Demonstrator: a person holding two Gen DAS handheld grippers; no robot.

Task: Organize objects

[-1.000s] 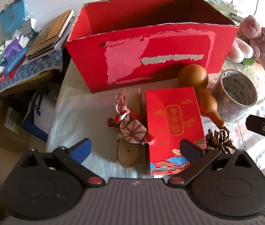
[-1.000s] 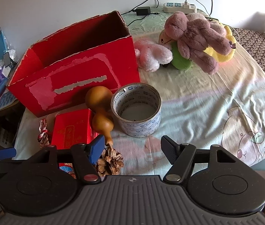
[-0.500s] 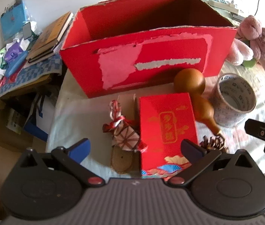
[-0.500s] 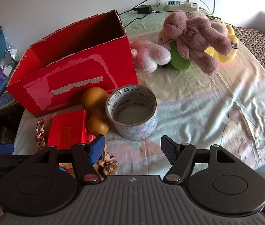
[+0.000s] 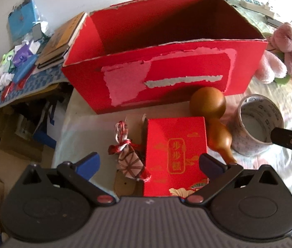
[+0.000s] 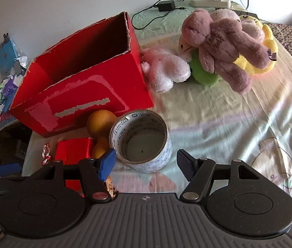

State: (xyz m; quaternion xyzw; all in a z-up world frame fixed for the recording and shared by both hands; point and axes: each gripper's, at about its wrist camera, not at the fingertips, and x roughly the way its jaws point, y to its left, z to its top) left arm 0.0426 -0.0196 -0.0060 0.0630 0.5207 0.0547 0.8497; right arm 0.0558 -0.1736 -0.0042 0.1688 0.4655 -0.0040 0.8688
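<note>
A big open red cardboard box (image 5: 166, 76) (image 6: 79, 95) stands at the back of the table. In front of it lie a small red gift box (image 5: 176, 155) (image 6: 71, 153), a brown gourd (image 5: 210, 111) (image 6: 100, 124), a tape roll (image 5: 257, 124) (image 6: 141, 142), and a patterned sachet with red-white cord (image 5: 128, 161). My left gripper (image 5: 149, 163) is open and empty, with the gift box and sachet between its fingers' line of view. My right gripper (image 6: 145, 163) is open and empty, just in front of the tape roll.
Plush toys lie to the right of the box: pink (image 6: 164, 72), mauve bear (image 6: 222, 41), green and yellow ones. A power strip (image 6: 210, 0) and cables sit at the back. Books (image 5: 63, 41) and clutter fill a low side table on the left. A pine cone (image 6: 109, 186) lies near the right gripper.
Both grippers have moved forward toward the objects; the gift box and the tape roll look closer and lower in view. Both stay open.
</note>
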